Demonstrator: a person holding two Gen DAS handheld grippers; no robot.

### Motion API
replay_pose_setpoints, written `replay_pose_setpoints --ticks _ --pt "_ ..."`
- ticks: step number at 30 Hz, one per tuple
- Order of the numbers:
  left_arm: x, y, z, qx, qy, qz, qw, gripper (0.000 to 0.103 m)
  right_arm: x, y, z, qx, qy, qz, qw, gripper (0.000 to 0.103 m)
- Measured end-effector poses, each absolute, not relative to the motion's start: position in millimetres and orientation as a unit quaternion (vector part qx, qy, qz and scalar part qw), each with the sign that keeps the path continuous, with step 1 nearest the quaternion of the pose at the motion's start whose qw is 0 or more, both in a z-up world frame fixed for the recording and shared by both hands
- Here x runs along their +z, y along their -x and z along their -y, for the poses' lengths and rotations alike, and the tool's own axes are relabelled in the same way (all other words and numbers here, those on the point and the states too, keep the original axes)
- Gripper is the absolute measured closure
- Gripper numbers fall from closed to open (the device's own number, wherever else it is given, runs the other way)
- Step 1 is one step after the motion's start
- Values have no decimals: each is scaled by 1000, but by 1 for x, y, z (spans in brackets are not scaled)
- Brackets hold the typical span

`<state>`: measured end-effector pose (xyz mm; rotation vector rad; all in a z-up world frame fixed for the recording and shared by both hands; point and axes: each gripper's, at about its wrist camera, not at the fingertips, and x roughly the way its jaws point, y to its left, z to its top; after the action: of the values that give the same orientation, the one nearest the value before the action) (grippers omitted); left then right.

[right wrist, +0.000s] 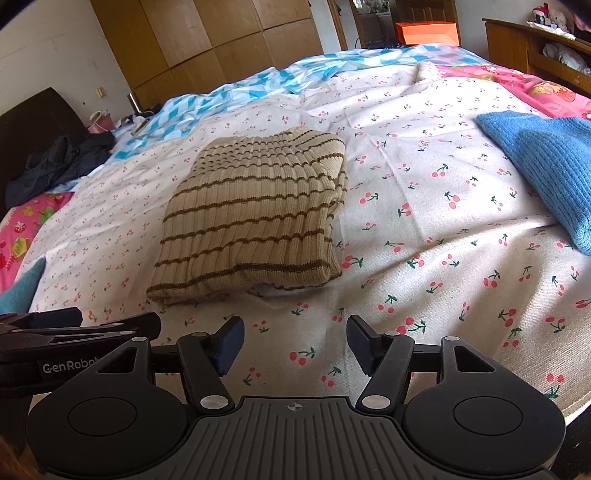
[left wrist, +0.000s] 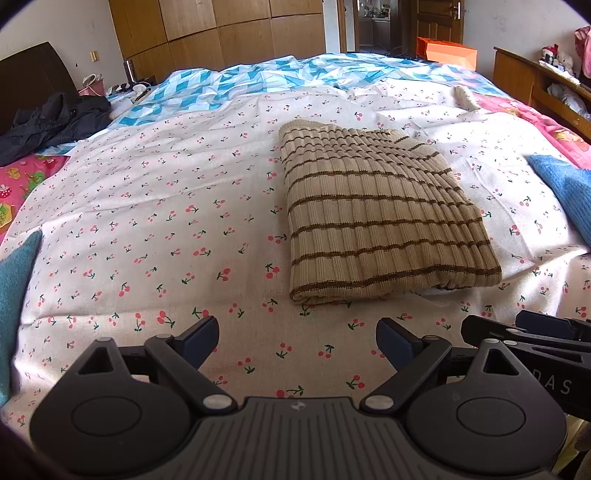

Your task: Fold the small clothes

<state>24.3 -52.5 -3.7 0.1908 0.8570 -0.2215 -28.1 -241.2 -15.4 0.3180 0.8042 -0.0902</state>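
Observation:
A beige ribbed sweater with brown stripes (left wrist: 380, 214) lies folded into a neat rectangle on the cherry-print sheet (left wrist: 166, 229); it also shows in the right wrist view (right wrist: 255, 218). My left gripper (left wrist: 297, 341) is open and empty, near the bed's front edge, short of the sweater and a little to its left. My right gripper (right wrist: 295, 341) is open and empty, just in front of the sweater's near right corner. The right gripper also shows in the left wrist view at the lower right (left wrist: 524, 336). The left gripper's body shows at the lower left of the right wrist view (right wrist: 62, 332).
A blue knit garment (right wrist: 546, 166) lies at the right. A teal cloth (left wrist: 14, 295) lies at the left edge. A dark jacket (left wrist: 48, 122) sits at the far left by the headboard. A wooden wardrobe (left wrist: 229, 33) and shelf unit (left wrist: 535, 81) stand beyond the bed.

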Motion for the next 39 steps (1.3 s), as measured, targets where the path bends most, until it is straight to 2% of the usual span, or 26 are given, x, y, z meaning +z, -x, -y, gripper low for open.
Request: replay_pose_setpoints --ticks 39 --pt "-7 -22 54 -105 -110 -417 896 8 -21 25 241 -47 -149 -406 901 41"
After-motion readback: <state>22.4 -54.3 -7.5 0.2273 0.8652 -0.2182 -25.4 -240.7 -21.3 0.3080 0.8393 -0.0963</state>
